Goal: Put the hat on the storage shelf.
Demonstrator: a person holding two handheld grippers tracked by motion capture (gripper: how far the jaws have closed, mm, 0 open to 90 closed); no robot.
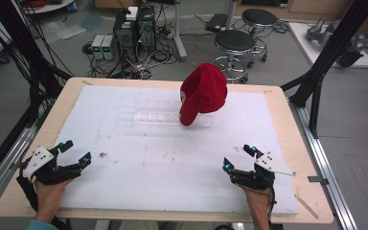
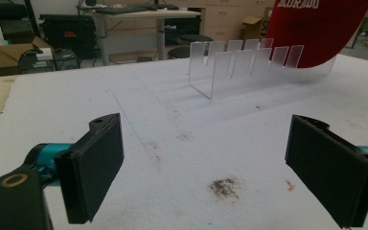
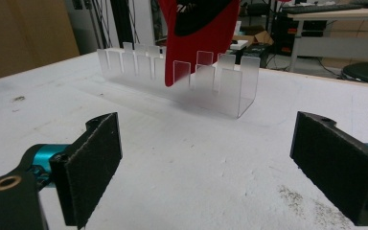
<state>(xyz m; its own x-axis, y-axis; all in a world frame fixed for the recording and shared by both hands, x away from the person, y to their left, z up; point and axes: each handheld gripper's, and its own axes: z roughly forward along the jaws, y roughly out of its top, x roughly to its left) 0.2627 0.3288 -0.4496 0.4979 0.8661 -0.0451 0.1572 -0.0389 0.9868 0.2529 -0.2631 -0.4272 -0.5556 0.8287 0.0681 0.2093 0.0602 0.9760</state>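
hand-held grippers [image 1: 74, 152] [image 1: 239, 158] low, jaws apart

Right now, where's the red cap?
In the high view the red cap sits on the right end of the clear slotted rack, at the white board's far middle.

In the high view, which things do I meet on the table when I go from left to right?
Left gripper → clear slotted rack → red cap standing on the rack's right part → right gripper.
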